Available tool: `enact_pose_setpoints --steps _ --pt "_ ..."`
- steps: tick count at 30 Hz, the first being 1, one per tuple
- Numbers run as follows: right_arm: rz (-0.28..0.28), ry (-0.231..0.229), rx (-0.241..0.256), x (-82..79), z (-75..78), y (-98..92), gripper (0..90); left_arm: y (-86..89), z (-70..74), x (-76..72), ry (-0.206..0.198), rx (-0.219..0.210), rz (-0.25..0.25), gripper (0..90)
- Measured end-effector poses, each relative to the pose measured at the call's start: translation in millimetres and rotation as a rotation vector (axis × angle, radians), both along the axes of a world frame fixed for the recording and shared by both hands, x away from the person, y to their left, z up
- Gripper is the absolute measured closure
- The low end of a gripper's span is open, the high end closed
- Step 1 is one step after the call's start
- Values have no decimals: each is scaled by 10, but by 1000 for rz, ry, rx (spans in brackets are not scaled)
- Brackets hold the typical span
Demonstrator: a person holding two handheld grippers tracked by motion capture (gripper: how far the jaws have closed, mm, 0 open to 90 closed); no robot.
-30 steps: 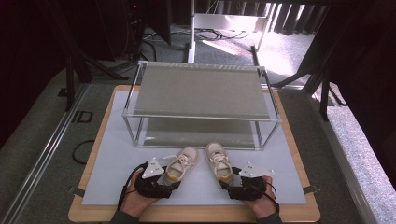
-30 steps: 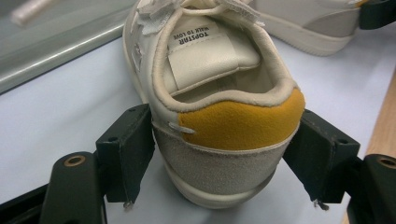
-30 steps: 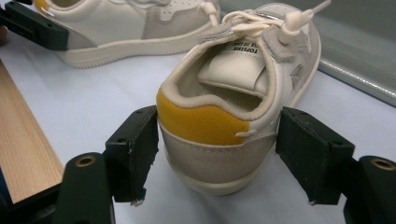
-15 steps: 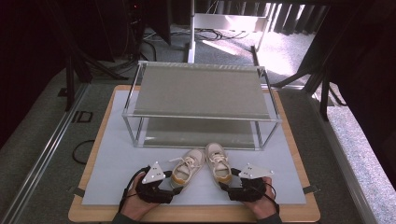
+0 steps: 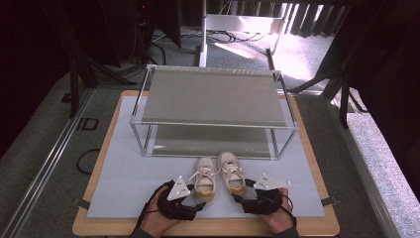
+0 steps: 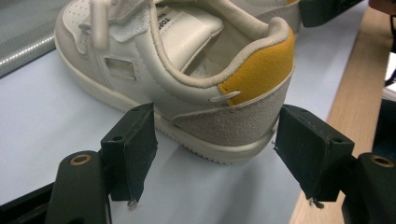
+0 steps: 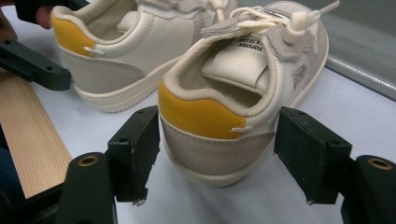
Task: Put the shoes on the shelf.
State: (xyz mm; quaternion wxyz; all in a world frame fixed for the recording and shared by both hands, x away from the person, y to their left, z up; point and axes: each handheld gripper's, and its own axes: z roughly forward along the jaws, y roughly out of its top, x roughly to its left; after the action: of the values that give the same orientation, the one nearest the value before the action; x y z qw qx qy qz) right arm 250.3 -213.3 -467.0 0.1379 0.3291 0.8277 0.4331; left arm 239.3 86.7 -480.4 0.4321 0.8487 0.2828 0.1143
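A pair of small white sneakers with yellow heel tabs stands side by side on the pale mat (image 5: 124, 173), toes toward the shelf. The left shoe (image 5: 204, 180) has my left gripper (image 5: 197, 202) at its heel. In the left gripper view the left gripper (image 6: 222, 156) is open, its black jaws on either side of the left shoe's heel (image 6: 243, 116). The right shoe (image 5: 232, 176) has my right gripper (image 5: 241, 199) behind it. My right gripper (image 7: 224, 156) is likewise open astride the right shoe's heel (image 7: 210, 126). The left shoe (image 7: 121, 51) sits beside it.
A clear two-level shelf with a metal frame (image 5: 213, 124) stands just beyond the toes. The mat lies on a wooden board (image 5: 208, 228) whose near edge runs under my hands. Dark floor, cables and stand legs surround the table.
The shoes' heels have swung inward, so the pair now lies parallel and close together instead of splayed. Both grippers moved toward the middle with them.
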Motion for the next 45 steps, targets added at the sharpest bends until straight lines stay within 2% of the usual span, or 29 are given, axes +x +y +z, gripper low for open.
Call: enact_pose_setpoints --steps 3,12,14,19,22,25,28,33,34,37,40,45 --pt "1 6 14 4 1 -5 311 -18 -8 15 -5 -7 20 288" --pt "24 9 20 -9 5 27 328 -24 -7 39 1 -10 13 285" --pt "53 14 12 -27 -5 70 346 -24 -7 39 1 -9 13 285" --pt "55 15 15 -37 -6 73 358 -28 -10 33 -2 -11 17 285" --pt "95 19 15 -58 -3 87 425 -30 -17 35 -2 -17 23 278" --pt "122 19 10 -69 1 92 428 -24 -19 40 7 -20 25 270" --pt "125 15 58 -65 46 41 430 -16 -6 29 4 -16 26 272" --pt "67 -11 130 -46 159 -55 487 131 116 10 -12 -91 38 276" --pt "38 -7 126 -22 170 -58 503 152 138 12 -15 -99 46 278" --pt "-1 -6 115 20 184 -37 527 222 228 49 -15 -123 89 282" --pt "-30 -16 95 54 211 17 529 246 280 98 -19 -149 98 326" --pt "-47 0 71 134 239 125 524 173 312 201 -16 -144 117 374"
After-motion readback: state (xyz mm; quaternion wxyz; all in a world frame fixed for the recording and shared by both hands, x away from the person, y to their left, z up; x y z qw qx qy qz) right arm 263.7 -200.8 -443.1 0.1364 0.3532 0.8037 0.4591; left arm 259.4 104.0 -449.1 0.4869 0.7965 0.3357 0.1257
